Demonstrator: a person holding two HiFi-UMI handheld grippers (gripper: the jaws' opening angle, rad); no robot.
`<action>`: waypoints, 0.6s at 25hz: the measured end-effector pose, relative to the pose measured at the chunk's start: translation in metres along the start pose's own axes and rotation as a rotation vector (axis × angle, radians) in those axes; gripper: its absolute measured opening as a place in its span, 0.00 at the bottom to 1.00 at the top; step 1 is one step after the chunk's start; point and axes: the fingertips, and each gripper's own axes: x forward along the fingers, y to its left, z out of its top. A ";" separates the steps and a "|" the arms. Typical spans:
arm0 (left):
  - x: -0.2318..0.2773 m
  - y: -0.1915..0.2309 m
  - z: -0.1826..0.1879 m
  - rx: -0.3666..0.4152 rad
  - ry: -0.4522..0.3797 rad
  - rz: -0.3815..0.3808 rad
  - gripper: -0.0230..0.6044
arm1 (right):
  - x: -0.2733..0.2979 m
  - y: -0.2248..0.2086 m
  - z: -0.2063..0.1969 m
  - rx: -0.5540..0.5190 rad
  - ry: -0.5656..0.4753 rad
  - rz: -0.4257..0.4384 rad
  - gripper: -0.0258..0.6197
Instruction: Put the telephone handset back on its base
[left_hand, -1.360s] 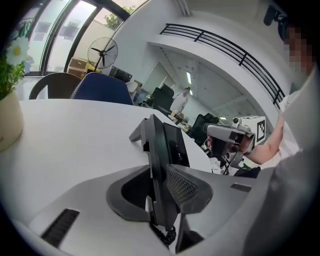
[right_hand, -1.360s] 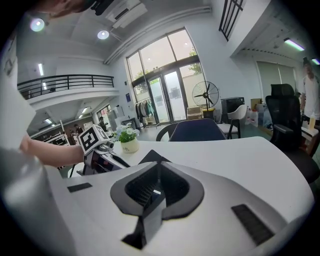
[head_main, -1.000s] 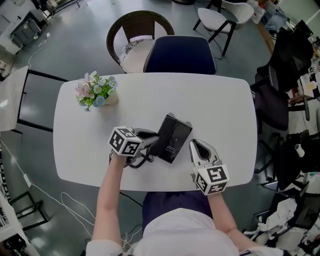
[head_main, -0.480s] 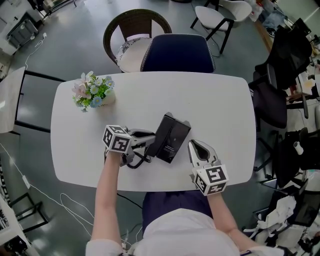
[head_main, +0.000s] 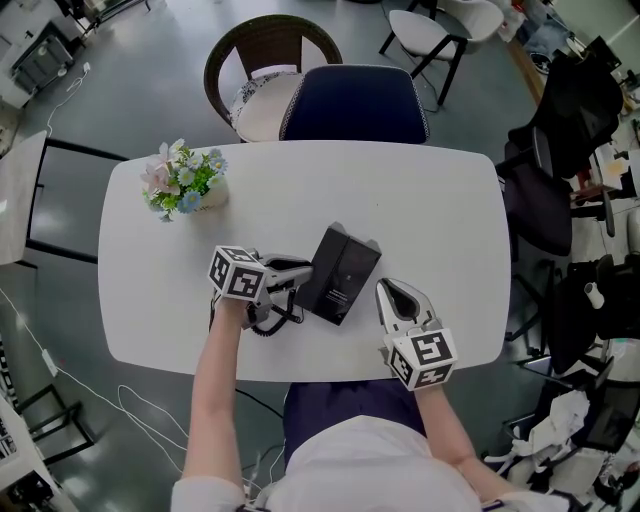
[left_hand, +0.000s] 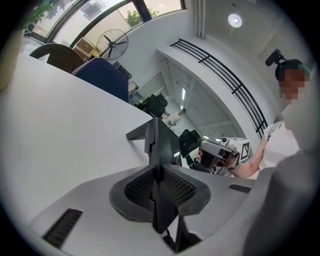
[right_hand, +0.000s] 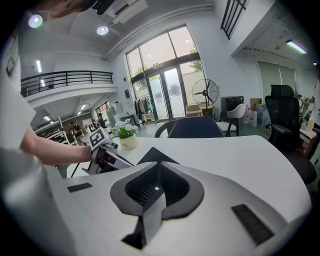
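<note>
The black telephone base (head_main: 345, 270) lies in the middle of the white table (head_main: 430, 200). My left gripper (head_main: 298, 278) comes at its left side and is shut on the black handset (left_hand: 159, 150), which shows edge-on between the pads in the left gripper view. The handset lies along the base's left edge; I cannot tell whether it sits in its cradle. The coiled cord (head_main: 268, 322) hangs under the left gripper. My right gripper (head_main: 392, 292) rests right of the base, apart from it, with its jaws together and nothing between them (right_hand: 156, 192).
A pot of flowers (head_main: 182, 180) stands at the table's far left corner. A blue chair (head_main: 355, 105) and a wicker chair (head_main: 265, 70) stand behind the table. Black office chairs (head_main: 545, 200) crowd the right side.
The left gripper has rolled a little with the handset still in it, and its marker cube shows a different face. The right gripper has not moved.
</note>
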 end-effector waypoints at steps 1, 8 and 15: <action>0.000 0.000 0.000 0.007 0.007 0.011 0.15 | 0.000 0.001 0.000 -0.001 0.000 0.002 0.10; 0.001 -0.001 -0.001 0.023 0.024 0.021 0.15 | 0.002 0.005 0.000 -0.006 0.000 0.011 0.10; -0.003 0.002 0.003 0.050 -0.013 0.090 0.24 | 0.000 0.006 0.002 -0.010 -0.010 0.012 0.10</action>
